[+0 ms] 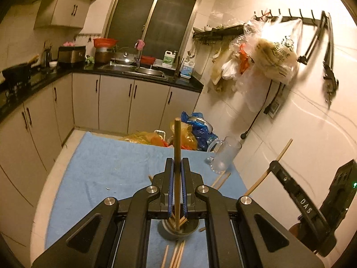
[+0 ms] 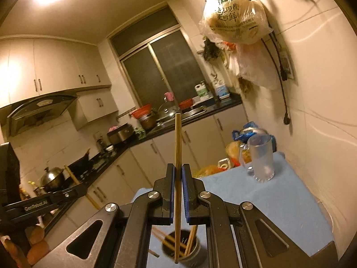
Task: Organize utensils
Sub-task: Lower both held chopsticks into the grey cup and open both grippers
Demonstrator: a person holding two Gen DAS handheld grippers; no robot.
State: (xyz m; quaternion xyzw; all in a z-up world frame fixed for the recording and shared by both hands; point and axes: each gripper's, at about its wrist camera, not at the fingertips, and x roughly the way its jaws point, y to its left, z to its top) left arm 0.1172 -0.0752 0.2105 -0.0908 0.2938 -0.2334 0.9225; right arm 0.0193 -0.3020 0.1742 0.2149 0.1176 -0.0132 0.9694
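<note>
The left gripper (image 1: 177, 163) is right up close in its own camera, with its two blue pads squeezed onto a brown chopstick (image 1: 177, 156). The stick stands almost straight up. Its bottom end goes down into a round dark cup (image 1: 178, 231) that sits on the blue towel (image 1: 107, 169) below the gripper. More chopsticks lean inside that cup. A few loose chopsticks (image 1: 176, 254) lie flat on the towel just in front of the cup, and some more (image 1: 221, 179) lie near the clear glass mug (image 1: 223, 156) at the far right of the towel.

The right gripper (image 2: 178, 169) is also closed tight, on another chopstick (image 2: 177, 156). This one stands up straight too, and its low tip hangs at the front rim of the same dark cup (image 2: 180, 252). I cannot tell if the tip is inside or just in front. Other chopsticks (image 2: 178, 244) rest slanted in the cup. The glass mug (image 2: 261, 158) stands upright near the far edge of the blue towel (image 2: 267, 201), well apart from the cup.

Behind the table, colored plastic bags (image 1: 191, 131) sit on the floor. A bag of flat bread (image 2: 234, 20) hangs on the white wall. The kitchen sink (image 1: 133, 69) is far back under the window.
</note>
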